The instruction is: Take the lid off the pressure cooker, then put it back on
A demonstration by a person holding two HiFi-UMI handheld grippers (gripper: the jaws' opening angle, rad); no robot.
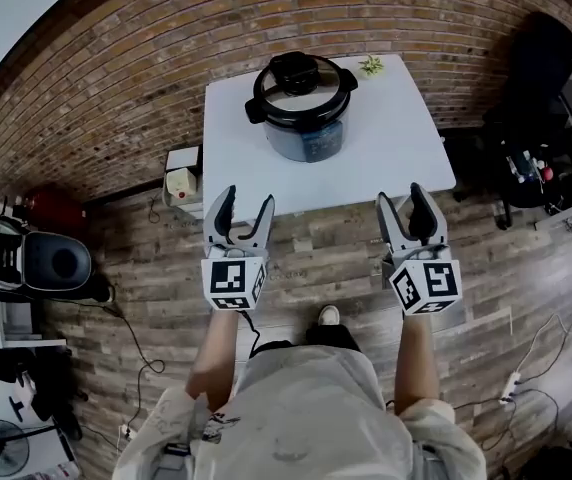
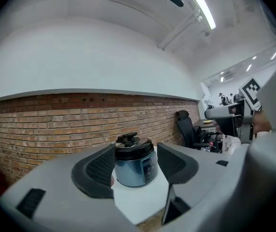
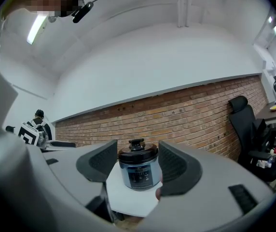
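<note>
A blue-grey pressure cooker (image 1: 303, 128) stands on a small white table (image 1: 236, 168), its black lid (image 1: 301, 88) seated on top with a knob in the middle. My left gripper (image 1: 239, 208) and right gripper (image 1: 405, 206) hover level over the wood floor, short of the table's near edge, both open and holding nothing. The cooker (image 2: 134, 164) appears far off between the jaws in the left gripper view, and the cooker (image 3: 138, 169) likewise in the right gripper view, with the lid (image 3: 138, 152) on it.
A small green plant (image 1: 371, 65) sits at the table's far right corner. A brick wall (image 1: 116, 78) runs behind. A box with a bottle (image 1: 180, 182) is left of the table, a black office chair (image 1: 536, 78) to the right, and cables (image 1: 546, 338) cross the floor.
</note>
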